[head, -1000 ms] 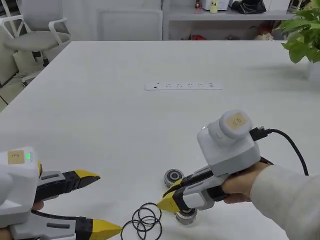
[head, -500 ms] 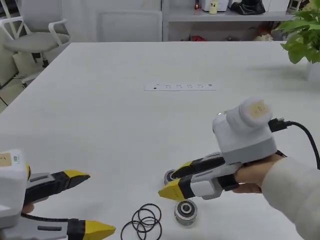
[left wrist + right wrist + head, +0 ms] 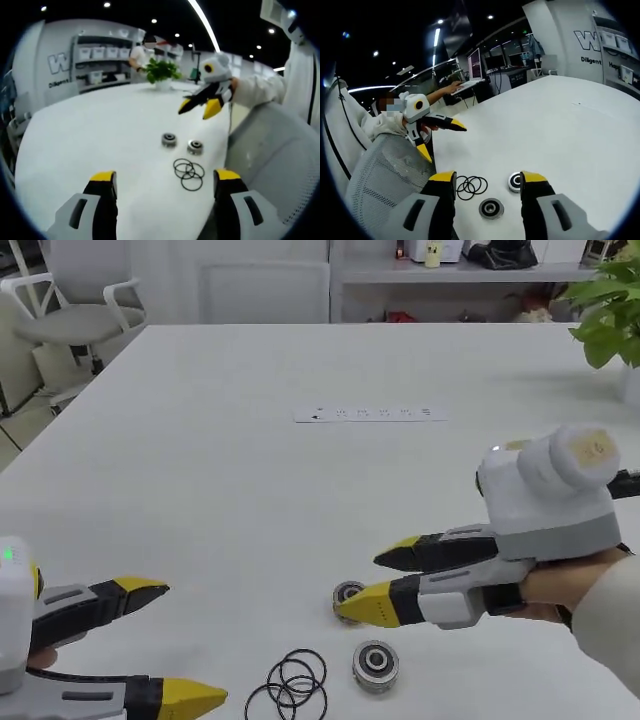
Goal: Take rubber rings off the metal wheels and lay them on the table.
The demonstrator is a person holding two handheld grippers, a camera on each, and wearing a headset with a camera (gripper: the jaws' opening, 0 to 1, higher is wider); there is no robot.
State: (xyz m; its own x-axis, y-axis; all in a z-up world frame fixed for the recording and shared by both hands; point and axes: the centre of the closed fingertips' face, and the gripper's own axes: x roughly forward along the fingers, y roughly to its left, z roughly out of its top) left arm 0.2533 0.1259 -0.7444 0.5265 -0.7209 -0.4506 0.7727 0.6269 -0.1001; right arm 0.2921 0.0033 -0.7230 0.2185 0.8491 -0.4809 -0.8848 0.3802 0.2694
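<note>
Black rings (image 3: 293, 681) flat, wheels (image 3: 376, 661) (bores upward)

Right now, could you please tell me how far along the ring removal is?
Done: several black rubber rings lie loose on the table beside the near metal wheel and the far metal wheel. In hand: nothing; the left tongs and right tongs are open and empty, the right poised by the far metal wheel. Left: I cannot tell whether either wheel carries a ring, so possibly more to strip.
</note>
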